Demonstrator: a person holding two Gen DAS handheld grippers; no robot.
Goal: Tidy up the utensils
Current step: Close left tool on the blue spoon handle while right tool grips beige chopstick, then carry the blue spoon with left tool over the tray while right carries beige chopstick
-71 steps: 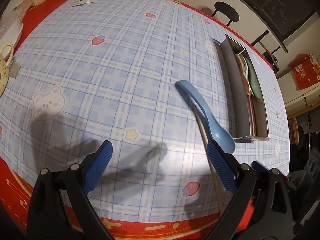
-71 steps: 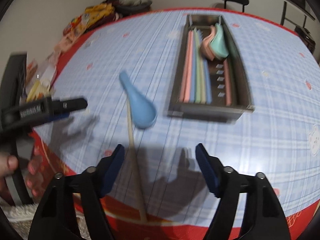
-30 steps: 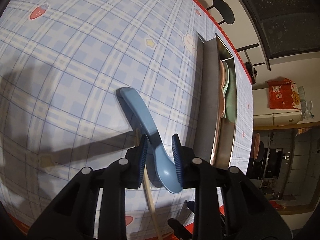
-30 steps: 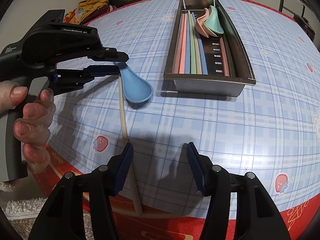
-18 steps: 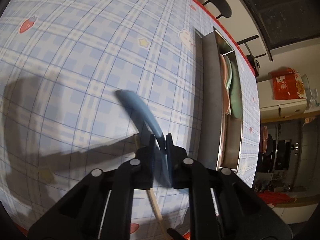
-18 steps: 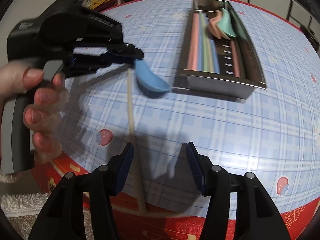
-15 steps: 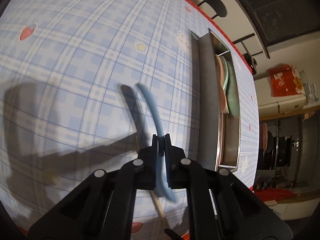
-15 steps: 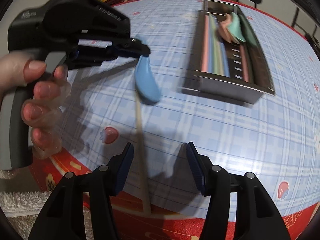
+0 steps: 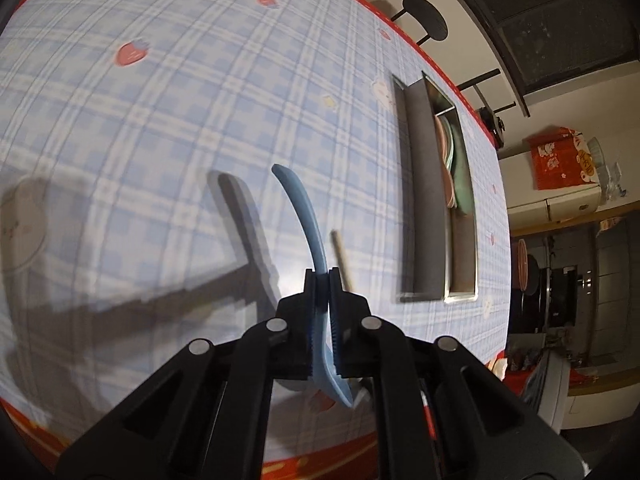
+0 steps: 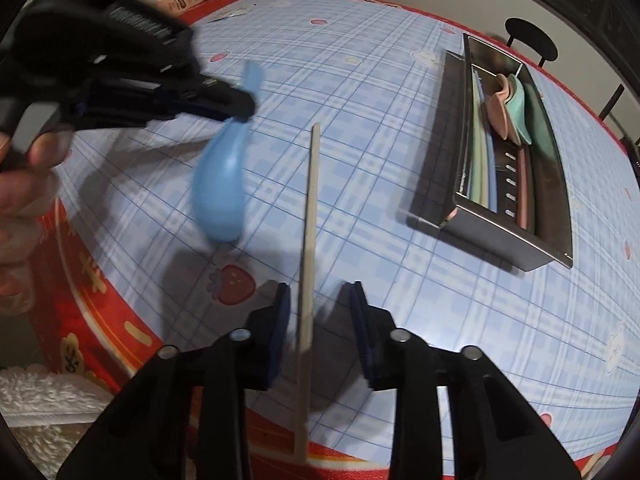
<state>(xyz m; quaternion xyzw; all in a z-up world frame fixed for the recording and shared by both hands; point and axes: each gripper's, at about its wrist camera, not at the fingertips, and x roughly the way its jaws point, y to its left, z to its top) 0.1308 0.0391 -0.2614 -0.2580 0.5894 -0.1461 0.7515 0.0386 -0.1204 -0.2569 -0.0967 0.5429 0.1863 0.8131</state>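
Right wrist view: your left gripper (image 10: 240, 106) clamps the blue spoon (image 10: 220, 192) aloft at 10 o'clock, right gripper (image 10: 318, 312) closing around the chopstick (image 10: 309, 216), seemingly untouched; next, both into the tray (image 10: 516, 256) at 2.

A: What colour is the cloth (image 10: 400, 160)?
B: Pale blue plaid with red strawberries, red border.
A: And the spoon (image 10: 220, 196)?
B: Light blue; the chopstick (image 10: 309, 216) beside it is beige.
A: In the grey tray (image 10: 558, 176)?
B: Pink and mint spoons, pastel sticks.
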